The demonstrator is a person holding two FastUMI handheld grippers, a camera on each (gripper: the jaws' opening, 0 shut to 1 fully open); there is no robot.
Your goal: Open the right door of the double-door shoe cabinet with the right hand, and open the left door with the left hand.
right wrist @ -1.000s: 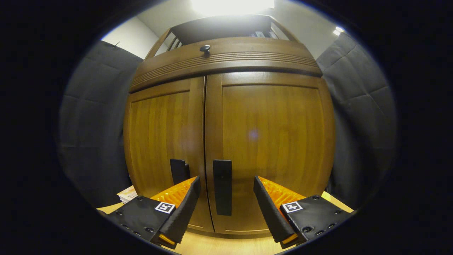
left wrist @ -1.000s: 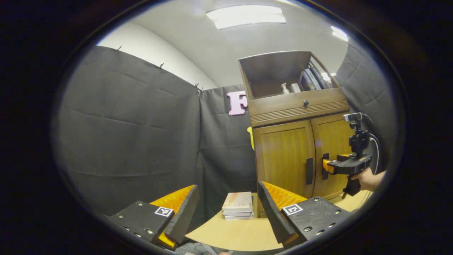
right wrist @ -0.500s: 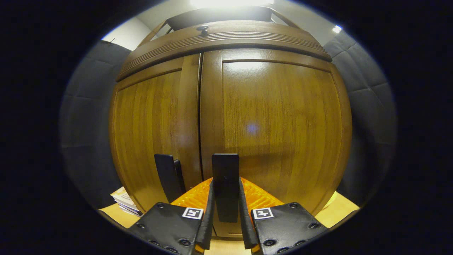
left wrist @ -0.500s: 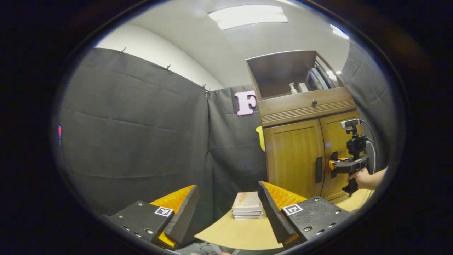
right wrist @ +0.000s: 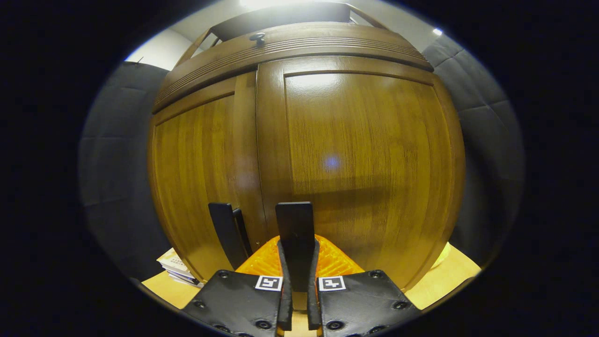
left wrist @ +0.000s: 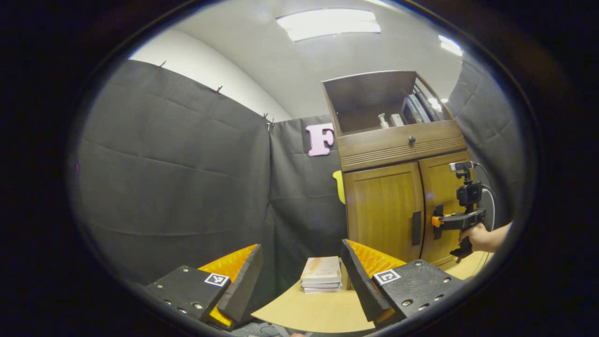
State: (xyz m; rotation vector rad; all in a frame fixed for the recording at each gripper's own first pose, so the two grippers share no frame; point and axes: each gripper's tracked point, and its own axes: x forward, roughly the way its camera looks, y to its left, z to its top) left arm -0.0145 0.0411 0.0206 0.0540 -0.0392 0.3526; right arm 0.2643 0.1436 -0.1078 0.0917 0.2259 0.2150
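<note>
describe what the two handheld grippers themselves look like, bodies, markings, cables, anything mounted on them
Each gripper has two wedge-shaped fingers on dark bolted plates, each plate carrying a small square black-and-white tag: left gripper, right gripper. In the left gripper view, the right one has a pistol-style handle, a small camera on a post above, and a thin cable looping behind.
</note>
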